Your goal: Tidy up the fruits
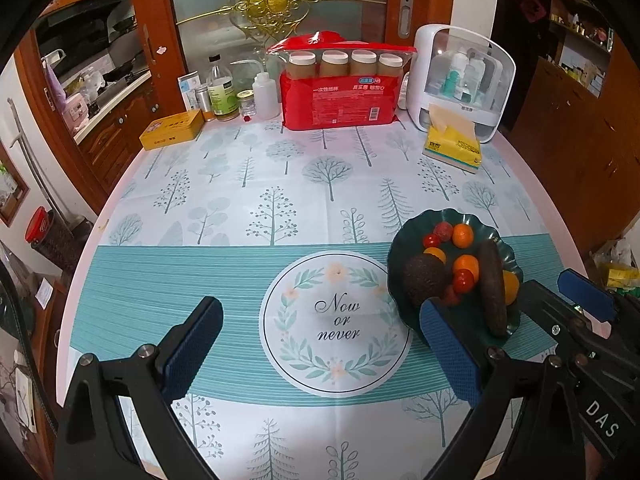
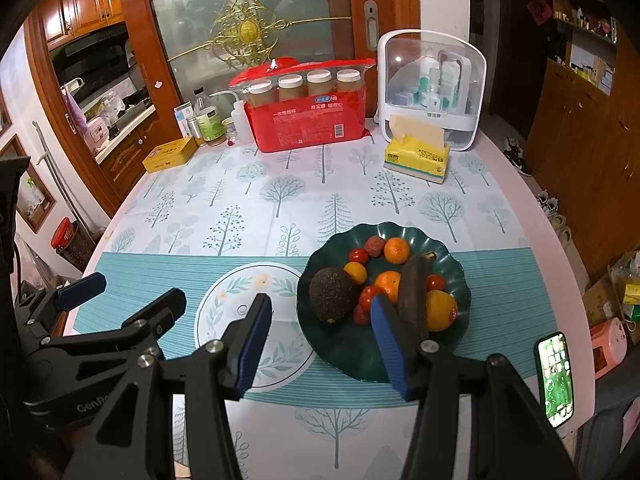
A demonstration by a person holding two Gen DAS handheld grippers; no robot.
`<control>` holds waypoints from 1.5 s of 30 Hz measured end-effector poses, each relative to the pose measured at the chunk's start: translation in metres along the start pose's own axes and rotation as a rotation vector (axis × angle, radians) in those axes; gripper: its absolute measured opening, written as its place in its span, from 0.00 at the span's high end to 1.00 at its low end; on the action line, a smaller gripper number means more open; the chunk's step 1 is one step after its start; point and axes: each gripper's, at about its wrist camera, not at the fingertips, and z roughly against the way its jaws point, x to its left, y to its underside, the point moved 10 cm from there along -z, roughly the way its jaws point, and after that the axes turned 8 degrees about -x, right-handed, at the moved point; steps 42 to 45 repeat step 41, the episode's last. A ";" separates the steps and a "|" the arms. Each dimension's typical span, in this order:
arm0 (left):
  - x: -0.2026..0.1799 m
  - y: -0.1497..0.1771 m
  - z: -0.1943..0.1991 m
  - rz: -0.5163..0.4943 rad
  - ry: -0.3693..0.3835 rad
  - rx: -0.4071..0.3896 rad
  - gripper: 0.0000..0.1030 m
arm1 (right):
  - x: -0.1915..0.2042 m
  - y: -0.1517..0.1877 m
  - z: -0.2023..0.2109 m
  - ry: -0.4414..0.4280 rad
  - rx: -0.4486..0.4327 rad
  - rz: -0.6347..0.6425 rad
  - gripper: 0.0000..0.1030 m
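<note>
Looking like the tail end of the job: all the fruit, the avocado [image 2: 333, 294], oranges [image 2: 397, 249] and little tomatoes [image 2: 359, 255], sits in the green plate [image 2: 460, 280] at about 4 o'clock on the table [image 2: 516, 184]. Next move is probably just backing off, or nudging a piece. Left tongs [image 1: 322, 354] and right tongs [image 2: 320, 346] both gape wide, holding nothing, touching nothing as far as anyone can tell.

We see our left gripper [image 1: 320, 356] and right gripper [image 2: 324, 344] made of black bars with round silver screws. Each finger has a bumpy blue pad [image 1: 450, 354]. White letters say "DAS" on one and "Gen" on the other.
</note>
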 end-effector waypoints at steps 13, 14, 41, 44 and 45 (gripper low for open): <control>0.005 0.007 0.002 0.013 -0.001 0.018 0.04 | 0.006 0.002 0.001 -0.008 0.016 0.008 0.49; 0.005 0.007 0.002 0.015 0.000 0.021 0.04 | 0.006 0.003 0.001 -0.012 0.019 0.005 0.49; 0.018 0.026 0.002 0.016 -0.010 0.060 0.05 | 0.013 0.015 -0.002 -0.020 0.052 0.001 0.49; 0.018 0.026 0.002 0.016 -0.010 0.060 0.05 | 0.013 0.015 -0.002 -0.020 0.052 0.001 0.49; 0.018 0.026 0.002 0.016 -0.010 0.060 0.05 | 0.013 0.015 -0.002 -0.020 0.052 0.001 0.49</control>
